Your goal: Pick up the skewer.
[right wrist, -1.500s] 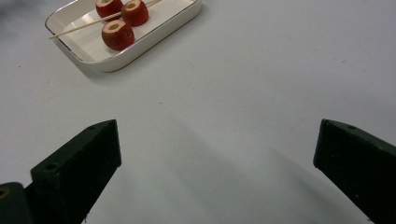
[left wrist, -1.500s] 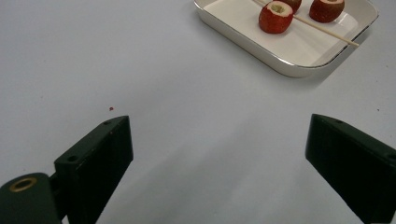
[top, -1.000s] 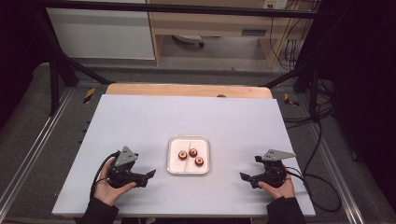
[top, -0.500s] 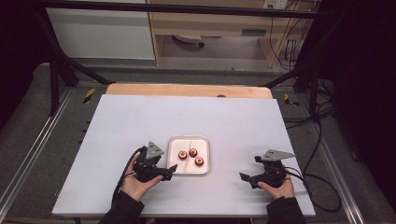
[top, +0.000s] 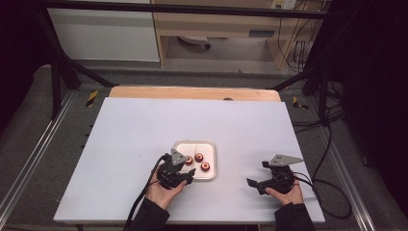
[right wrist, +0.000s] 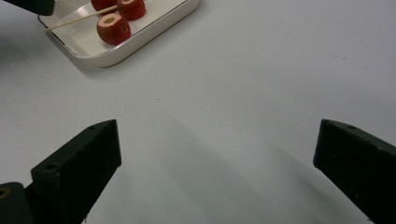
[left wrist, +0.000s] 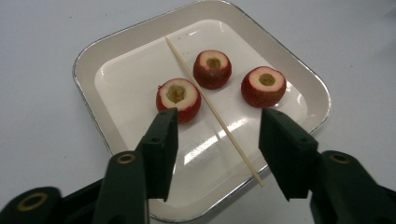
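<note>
A white tray (top: 210, 148) (left wrist: 88, 60) holds three red cored fruits (left wrist: 176, 95) (left wrist: 212, 67) (left wrist: 264, 85) and a thin wooden skewer (left wrist: 205, 100). My left gripper (top: 185, 166) (left wrist: 219, 122) hangs over the tray's near edge. Its jaws have just been closing and now stand half apart. The skewer's near end lies between them, and neither pad touches it. One jaw tip sits just in front of the nearest fruit. My right gripper (top: 257, 174) (right wrist: 217, 135) rests on the table right of the tray, open wide with nothing between its jaws.
The white table top (top: 144, 125) has a wooden strip (top: 192, 92) along its far edge. Metal frame rails run down both sides. Cables (top: 327, 183) trail off to the right. In the right gripper view the tray (right wrist: 154, 28) is at the upper left.
My left gripper has moved right, from the table's left part to the tray's near edge, and its jaws have narrowed. The right gripper has stayed put.
</note>
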Available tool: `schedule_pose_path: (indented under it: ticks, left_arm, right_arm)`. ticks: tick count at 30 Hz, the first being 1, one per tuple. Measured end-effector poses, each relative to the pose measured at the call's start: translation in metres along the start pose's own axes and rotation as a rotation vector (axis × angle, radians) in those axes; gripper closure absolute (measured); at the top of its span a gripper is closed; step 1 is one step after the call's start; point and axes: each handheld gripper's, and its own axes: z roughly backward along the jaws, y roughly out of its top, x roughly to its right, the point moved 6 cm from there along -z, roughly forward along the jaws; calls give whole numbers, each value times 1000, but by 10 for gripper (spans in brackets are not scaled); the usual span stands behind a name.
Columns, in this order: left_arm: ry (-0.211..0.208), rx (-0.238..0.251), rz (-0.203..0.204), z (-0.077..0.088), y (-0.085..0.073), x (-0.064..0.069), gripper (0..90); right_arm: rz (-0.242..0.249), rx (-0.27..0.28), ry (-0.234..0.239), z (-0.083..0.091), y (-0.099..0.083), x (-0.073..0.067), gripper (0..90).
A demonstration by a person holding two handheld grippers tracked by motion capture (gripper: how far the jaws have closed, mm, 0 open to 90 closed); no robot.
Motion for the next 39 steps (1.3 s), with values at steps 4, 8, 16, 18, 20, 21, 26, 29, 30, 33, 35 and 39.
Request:
schedule_pose_path:
  ticks: [4, 8, 16, 18, 20, 21, 26, 29, 30, 33, 35, 39]
  left_arm:
    - [21, -14, 16, -7, -1, 4, 562]
    - [23, -10, 43, -11, -2, 7, 637]
    - [34, -3, 68, -16, -4, 11, 733]
    - [37, -6, 76, -18, -5, 12, 755]
    - [35, -11, 76, -19, -5, 12, 773]
    - [39, -8, 82, -20, -5, 13, 783]
    - [56, -14, 108, -22, -5, 12, 819]
    - [67, -10, 127, -22, -5, 11, 858]
    - [67, -10, 127, -22, -5, 11, 868]
    - [77, -7, 145, -22, -6, 9, 880]
    - [81, -7, 145, -22, -6, 8, 882]
    - [89, 13, 147, -20, -6, 6, 886]
  right_arm:
    - [-8, 0, 1, 0, 0, 0, 14]
    - [2, 0, 0, 0, 0, 0, 14]
    - [3, 0, 1, -1, 0, 0, 14]
    - [2, -2, 4, -1, 0, 0, 14]
    - [0, -3, 3, -1, 0, 0, 14]
    - [0, -2, 4, -1, 0, 0, 14]
    - [0, -5, 5, -2, -1, -1, 14]
    - [0, -6, 6, -2, -1, -1, 15]
    - [1, -6, 6, -2, -1, -1, 15]
    - [1, -6, 7, -2, -1, -1, 15]
    - [1, -6, 6, -2, -1, -1, 15]
    - [2, -7, 5, -2, -1, -1, 16]
